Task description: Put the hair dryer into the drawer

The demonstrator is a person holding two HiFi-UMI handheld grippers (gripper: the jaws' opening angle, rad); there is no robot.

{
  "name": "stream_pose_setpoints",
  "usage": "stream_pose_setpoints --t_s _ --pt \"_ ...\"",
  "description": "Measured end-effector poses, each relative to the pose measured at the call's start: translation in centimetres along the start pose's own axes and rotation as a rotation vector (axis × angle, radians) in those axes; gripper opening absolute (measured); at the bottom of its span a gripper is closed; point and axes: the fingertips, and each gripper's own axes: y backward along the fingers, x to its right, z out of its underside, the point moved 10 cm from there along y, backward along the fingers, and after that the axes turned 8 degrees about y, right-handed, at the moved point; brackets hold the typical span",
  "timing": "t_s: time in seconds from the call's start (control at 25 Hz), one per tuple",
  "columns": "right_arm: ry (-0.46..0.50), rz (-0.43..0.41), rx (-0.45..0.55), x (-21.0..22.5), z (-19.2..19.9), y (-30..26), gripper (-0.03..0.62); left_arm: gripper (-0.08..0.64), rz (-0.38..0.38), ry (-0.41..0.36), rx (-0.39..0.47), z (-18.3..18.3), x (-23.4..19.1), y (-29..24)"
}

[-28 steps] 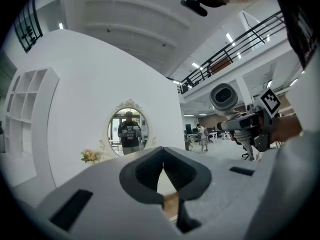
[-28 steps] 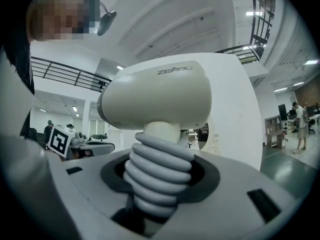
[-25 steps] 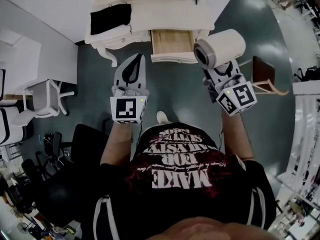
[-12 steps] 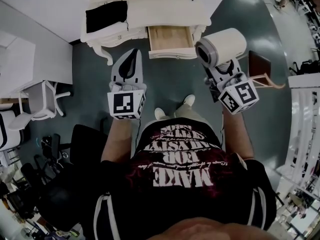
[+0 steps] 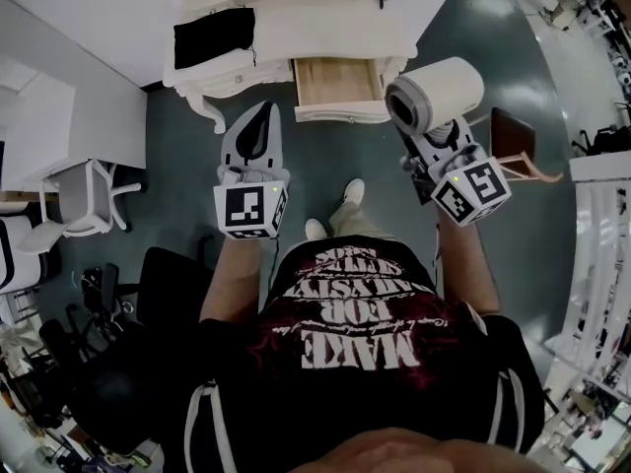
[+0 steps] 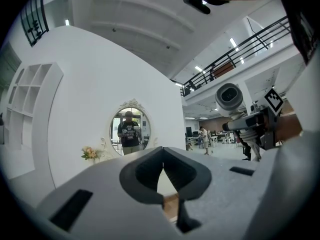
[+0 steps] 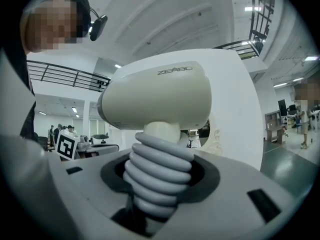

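The head view looked steeply down from above the person onto the dressing table (image 5: 296,23) and open drawer (image 5: 338,80). Each gripper view rode close behind its own jaws, facing level. The left one caught the right gripper (image 6: 240,126) and hair dryer (image 6: 229,98) at its right; the right one caught the left gripper (image 7: 87,146) at its left

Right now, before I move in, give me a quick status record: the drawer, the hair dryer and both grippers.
drawer: pulled open from the white dressing table, wooden bottom showing
hair dryer: held in the air, right of the drawer in the head view, not yet inside
right gripper: closed on the hair dryer's ribbed handle
left gripper: jaws together, nothing between them
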Motion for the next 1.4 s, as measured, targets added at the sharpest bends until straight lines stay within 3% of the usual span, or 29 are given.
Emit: stream_pose_setpoints --t_s 0.8,1.4 --pt "-0.017 -0.014 0.026 6.0 1.5 -5.6 0.201 0.005 -0.039 -0.040 -0.030 -0.5 -1.8 -6.7" --pt "-0.059 -0.056 -0.008 9.9 3.5 -10.6 0.201 0.005 -0.067 -0.016 -0.089 1.3 -4.5 -12.3"
